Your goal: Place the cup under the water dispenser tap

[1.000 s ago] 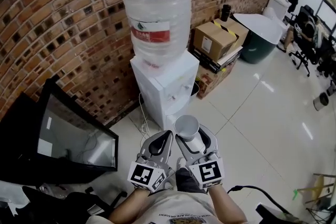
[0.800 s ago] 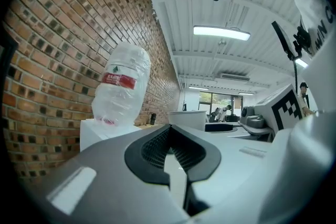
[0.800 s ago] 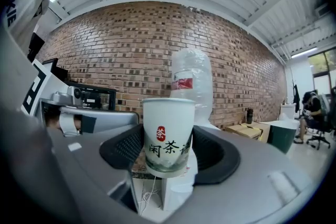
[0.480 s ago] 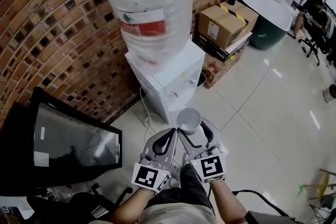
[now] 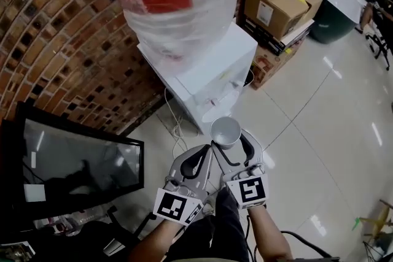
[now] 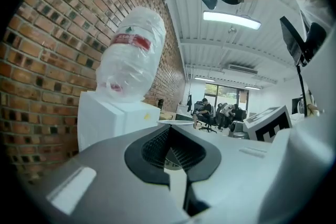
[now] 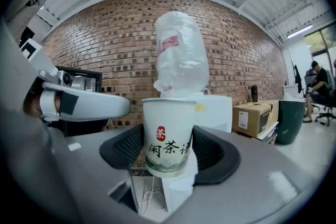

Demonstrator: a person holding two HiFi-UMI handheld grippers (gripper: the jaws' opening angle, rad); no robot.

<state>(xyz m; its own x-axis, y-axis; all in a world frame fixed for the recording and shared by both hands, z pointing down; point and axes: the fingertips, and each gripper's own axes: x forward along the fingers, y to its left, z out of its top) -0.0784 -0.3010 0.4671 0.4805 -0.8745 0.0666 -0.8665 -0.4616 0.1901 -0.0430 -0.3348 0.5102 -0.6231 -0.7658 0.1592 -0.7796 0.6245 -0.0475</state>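
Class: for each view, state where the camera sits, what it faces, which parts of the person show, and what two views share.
Head view: on the head, looking steeply down at the dispenser; left gripper, right gripper and forearms show.
Left gripper view: on the left gripper, facing the dispenser past shut jaws; shirt above.
Right gripper view: on the right gripper, facing its held cup; left gripper at left.
Shared: both gripper views show the bottle.

Open floor point(image 5: 319, 126) right of the dispenser point(image 5: 212, 73); monitor point(image 5: 73, 162) crowds its left, apparently close.
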